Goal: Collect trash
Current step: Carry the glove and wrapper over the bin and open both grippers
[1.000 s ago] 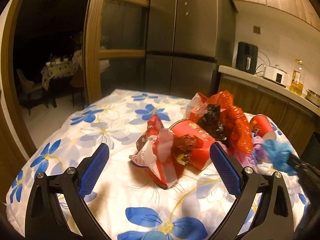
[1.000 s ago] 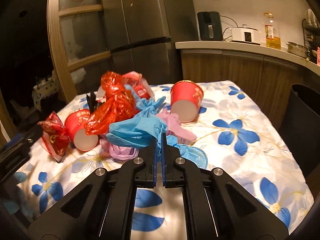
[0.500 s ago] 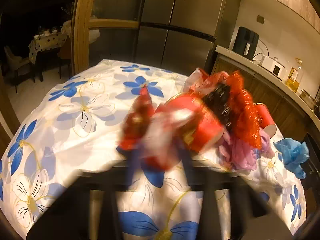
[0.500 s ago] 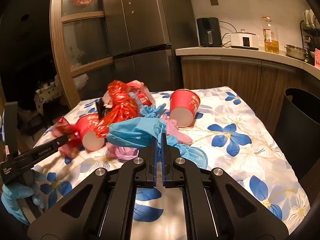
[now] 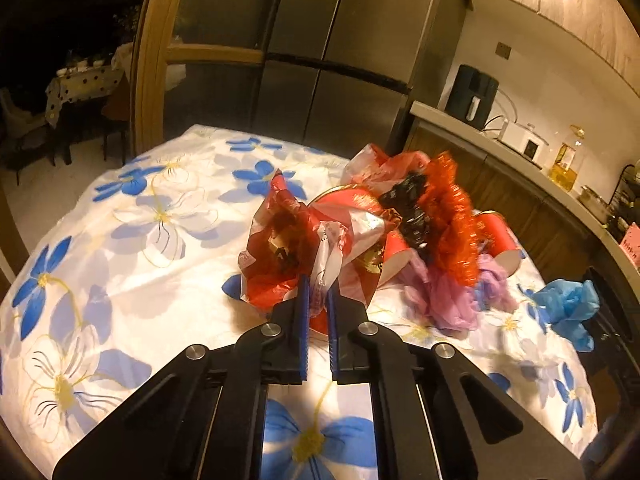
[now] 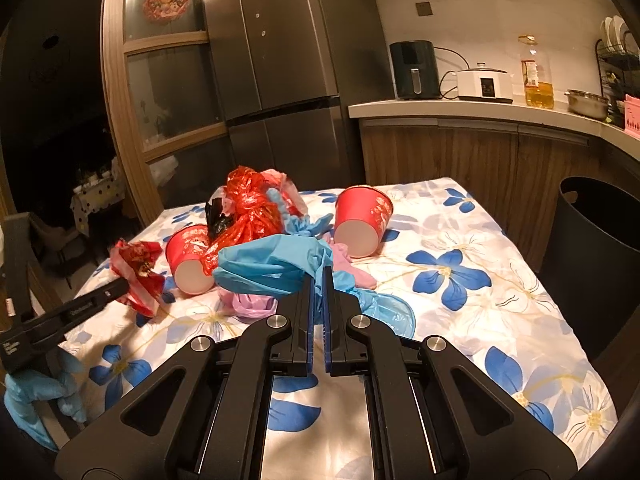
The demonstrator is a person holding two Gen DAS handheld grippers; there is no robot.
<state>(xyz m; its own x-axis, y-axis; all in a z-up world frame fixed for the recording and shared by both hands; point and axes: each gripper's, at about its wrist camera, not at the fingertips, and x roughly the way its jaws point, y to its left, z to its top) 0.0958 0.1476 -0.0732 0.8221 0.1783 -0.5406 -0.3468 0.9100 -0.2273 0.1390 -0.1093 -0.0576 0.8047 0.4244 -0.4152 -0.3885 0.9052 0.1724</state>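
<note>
My left gripper [image 5: 317, 288] is shut on a crumpled red and white plastic wrapper [image 5: 296, 252] and holds it just above the floral tablecloth; it also shows in the right wrist view [image 6: 138, 270]. My right gripper [image 6: 318, 276] is shut on a blue plastic bag [image 6: 276, 264] and holds it above the table. That bag shows at the right in the left wrist view [image 5: 568, 308]. The trash pile holds a red mesh bag [image 6: 250, 208], pink bags [image 5: 444, 296], and two red paper cups [image 6: 190, 258] [image 6: 362, 220] lying on their sides.
A black trash bin [image 6: 596, 256] stands off the table's right edge. The table [image 6: 460, 320] has a white cloth with blue flowers. A fridge [image 6: 280, 60] and a wooden counter [image 6: 480, 112] with appliances stand behind. A gloved hand [image 6: 36, 392] holds the left gripper.
My left gripper went from wide open to shut on the red and white wrapper and lifted it a little. My right gripper rose slightly, still holding the blue bag.
</note>
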